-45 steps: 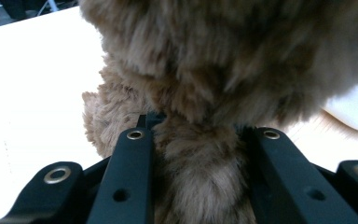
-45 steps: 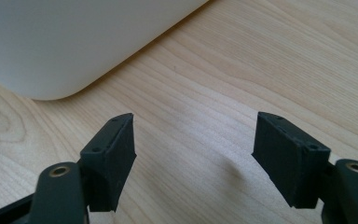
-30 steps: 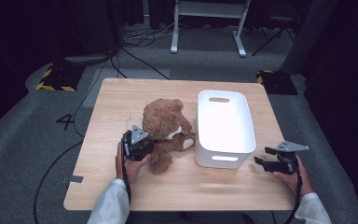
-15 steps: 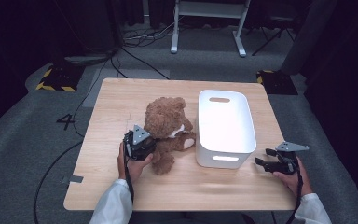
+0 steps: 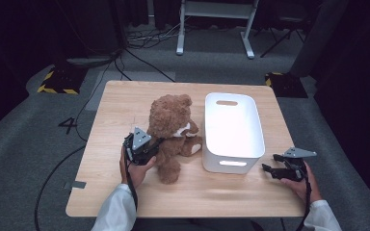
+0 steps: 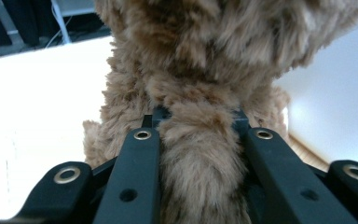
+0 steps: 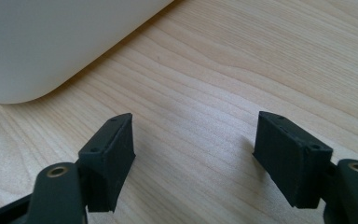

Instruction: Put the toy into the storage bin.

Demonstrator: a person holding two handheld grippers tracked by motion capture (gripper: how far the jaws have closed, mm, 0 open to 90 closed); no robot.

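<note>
Your left gripper point(image 5: 150, 144) is clamped on a limb of the brown teddy bear point(image 5: 172, 130), which sits near the middle of the wooden table point(image 5: 125, 106) and blocks the way toward the white bin point(image 5: 231, 130). Bear and bin stand just beside each other, with hardly a gap to pass between them. Bare tabletop lies open to the bear's left and behind it. Your right gripper point(image 5: 270, 169), jaws apart, sits over clear wood just right of the bin's near corner. The front edge of the table is unobstructed.
</note>
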